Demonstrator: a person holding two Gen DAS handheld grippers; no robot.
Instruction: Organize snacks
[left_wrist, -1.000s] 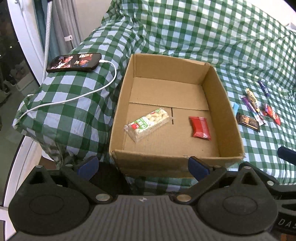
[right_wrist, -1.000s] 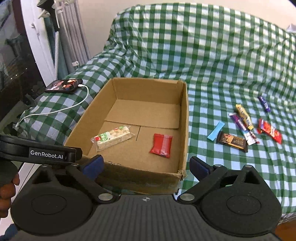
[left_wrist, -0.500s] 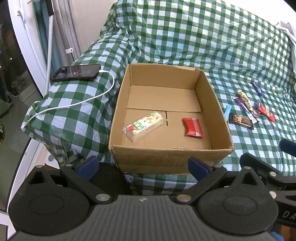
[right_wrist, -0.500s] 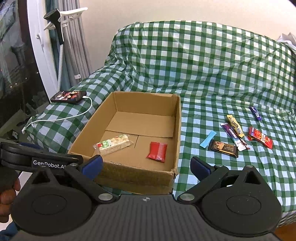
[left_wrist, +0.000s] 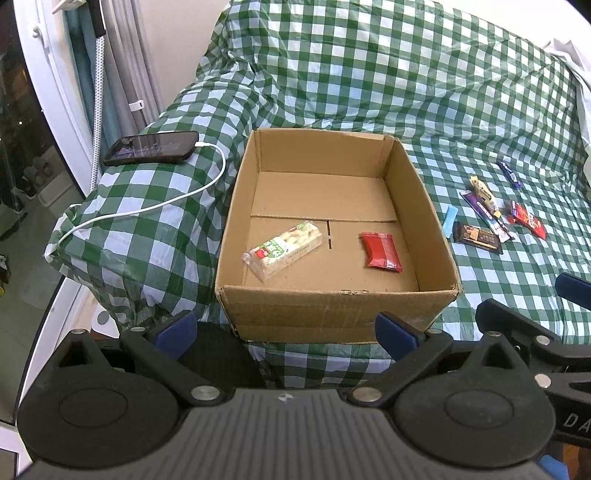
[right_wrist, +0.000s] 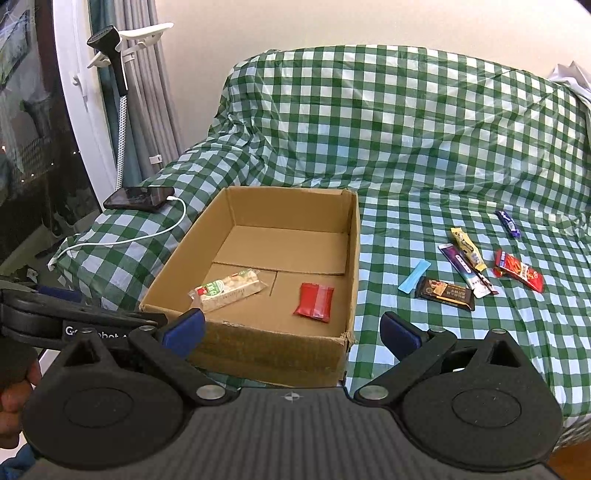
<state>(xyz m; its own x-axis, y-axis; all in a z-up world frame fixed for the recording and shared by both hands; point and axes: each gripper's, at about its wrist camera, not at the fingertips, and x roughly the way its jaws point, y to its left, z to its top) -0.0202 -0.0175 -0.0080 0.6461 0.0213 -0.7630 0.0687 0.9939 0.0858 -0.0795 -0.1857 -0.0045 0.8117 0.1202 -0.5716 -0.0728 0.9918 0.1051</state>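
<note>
An open cardboard box (left_wrist: 332, 314) (right_wrist: 258, 354) stands on the green checked cover. Inside lie a clear-wrapped nut bar (left_wrist: 282, 249) (right_wrist: 227, 290) and a red packet (left_wrist: 380, 252) (right_wrist: 314, 302). To the right of the box lie several snacks: a blue strip (right_wrist: 414, 276), a dark bar (right_wrist: 445, 293), a purple bar (right_wrist: 467, 271), a yellow bar (right_wrist: 467, 249), a red bar (right_wrist: 519, 269) and a small blue bar (right_wrist: 508, 223). My left gripper (left_wrist: 284, 328) and right gripper (right_wrist: 291, 330) are both open and empty, held in front of the box's near wall.
A phone (left_wrist: 151, 147) with a white charging cable (left_wrist: 147, 210) lies on the covered armrest left of the box. A window frame and curtain (right_wrist: 92, 110) stand at the far left. The checked cover (right_wrist: 406, 129) rises behind as a backrest.
Both grippers have pulled back and up from the box, so it looks smaller and farther. Both stay open. The snacks have not moved.
</note>
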